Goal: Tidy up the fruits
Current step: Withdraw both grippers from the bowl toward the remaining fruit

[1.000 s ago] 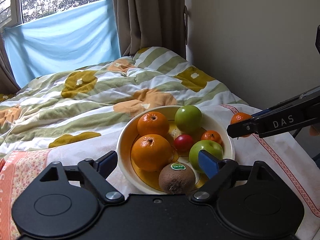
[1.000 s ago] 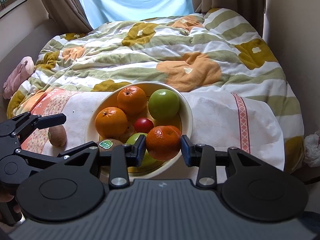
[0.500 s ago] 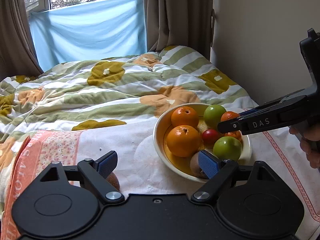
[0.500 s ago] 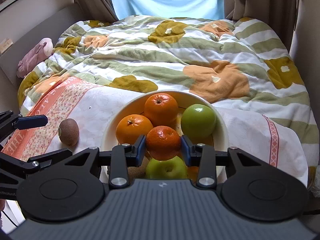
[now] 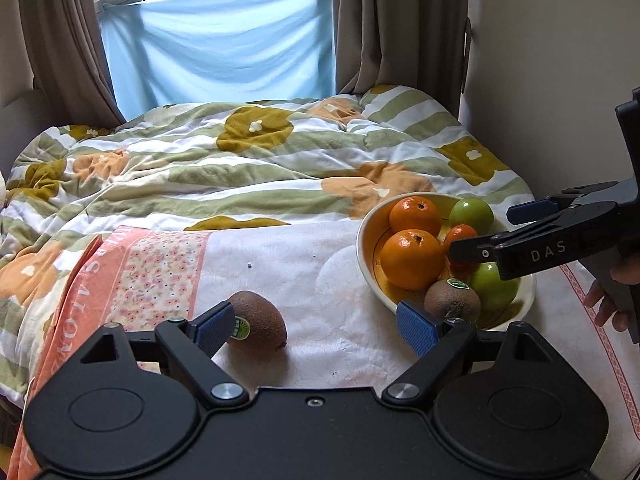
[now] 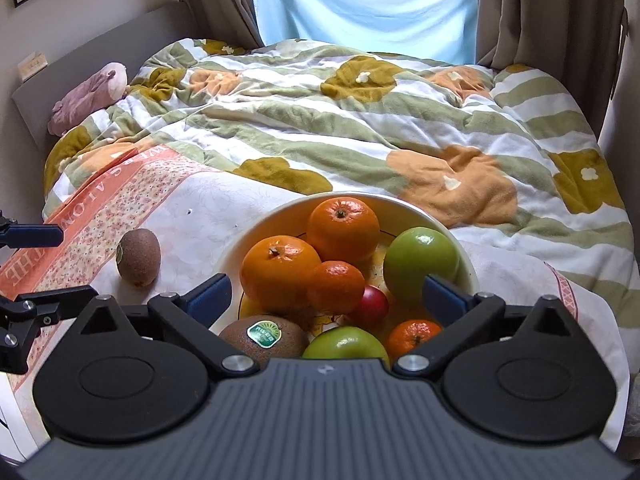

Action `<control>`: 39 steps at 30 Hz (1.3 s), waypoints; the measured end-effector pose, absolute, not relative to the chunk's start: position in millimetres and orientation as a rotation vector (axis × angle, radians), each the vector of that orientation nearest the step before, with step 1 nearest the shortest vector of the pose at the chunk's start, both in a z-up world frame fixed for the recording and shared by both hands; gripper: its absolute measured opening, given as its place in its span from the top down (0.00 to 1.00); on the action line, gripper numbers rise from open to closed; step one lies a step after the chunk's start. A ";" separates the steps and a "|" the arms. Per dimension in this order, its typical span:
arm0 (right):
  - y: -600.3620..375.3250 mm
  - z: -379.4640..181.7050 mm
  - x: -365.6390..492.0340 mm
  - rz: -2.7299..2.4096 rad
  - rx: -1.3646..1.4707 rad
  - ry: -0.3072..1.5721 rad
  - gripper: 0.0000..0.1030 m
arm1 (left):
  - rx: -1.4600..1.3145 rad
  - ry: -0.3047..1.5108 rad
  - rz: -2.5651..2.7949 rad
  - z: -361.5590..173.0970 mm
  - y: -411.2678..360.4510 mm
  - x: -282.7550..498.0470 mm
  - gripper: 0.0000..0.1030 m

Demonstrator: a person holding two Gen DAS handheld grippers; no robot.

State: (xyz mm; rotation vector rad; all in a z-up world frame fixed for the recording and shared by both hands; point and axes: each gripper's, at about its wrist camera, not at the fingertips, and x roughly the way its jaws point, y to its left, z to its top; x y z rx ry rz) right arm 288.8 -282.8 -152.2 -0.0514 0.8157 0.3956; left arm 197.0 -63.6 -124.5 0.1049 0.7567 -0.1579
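Observation:
A cream bowl (image 6: pixel 400 205) on the bed holds two oranges, two green apples, a small red fruit, a stickered kiwi and two mandarins. My right gripper (image 6: pixel 328 298) hangs over the bowl and its jaws are opening. The mandarin (image 6: pixel 336 286) between them rests on the other fruit, clear of both pads. A loose kiwi (image 5: pixel 258 326) lies on the white cloth left of the bowl (image 5: pixel 362 240). My left gripper (image 5: pixel 316 328) is open above the cloth, the kiwi just beyond its left finger. The right gripper (image 5: pixel 480 232) shows over the bowl.
A crumpled flowered duvet (image 5: pixel 240 168) covers the bed behind the cloth. A pink plush toy (image 6: pixel 88 96) lies by the headboard at far left. A wall runs close along the right of the bed. Curtains and a blue sheet hang at the window. A hand (image 5: pixel 612 300) holds the right gripper.
The right gripper carried the mandarin over the bowl and let it go, its jaws spreading wide. The left gripper swung left, away from the bowl, to the loose kiwi.

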 end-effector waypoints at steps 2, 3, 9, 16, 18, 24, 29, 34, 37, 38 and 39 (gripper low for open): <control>-282.1 -152.4 284.2 0.401 -0.063 0.812 0.00 | 0.103 0.761 -0.149 -124.8 -61.5 194.8 0.12; -281.8 -152.0 282.1 0.403 -0.064 0.809 0.00 | 0.102 0.761 -0.144 -124.3 -60.6 193.6 0.12; -283.8 -144.0 273.1 0.403 -0.052 0.791 0.00 | 0.102 0.744 -0.123 -116.7 -54.5 186.9 0.12; -285.3 -121.5 253.3 0.384 -0.053 0.757 0.00 | 0.100 0.692 -0.121 -95.3 -46.2 172.9 0.12; -288.0 -113.8 245.9 0.369 -0.046 0.750 0.00 | 0.099 0.678 -0.117 -88.6 -42.0 167.4 0.12; -296.9 -88.3 224.2 0.319 -0.017 0.750 0.00 | 0.095 0.630 -0.099 -67.1 -26.5 149.0 0.12; -297.2 -69.2 201.0 0.280 0.022 0.758 0.00 | 0.084 0.610 -0.108 -54.8 -7.4 136.6 0.12; -284.3 -52.4 172.5 0.220 0.071 0.743 0.00 | 0.076 0.607 -0.150 -48.0 15.0 127.9 0.12; -267.9 -48.4 157.2 0.189 0.084 0.745 0.00 | 0.083 0.614 -0.191 -48.0 27.9 125.7 0.12; -262.3 -48.2 153.6 0.182 0.088 0.750 0.00 | 0.088 0.617 -0.206 -47.8 31.9 125.5 0.12; -254.6 -48.5 149.7 0.170 0.091 0.757 0.00 | 0.091 0.620 -0.220 -47.9 36.1 125.7 0.12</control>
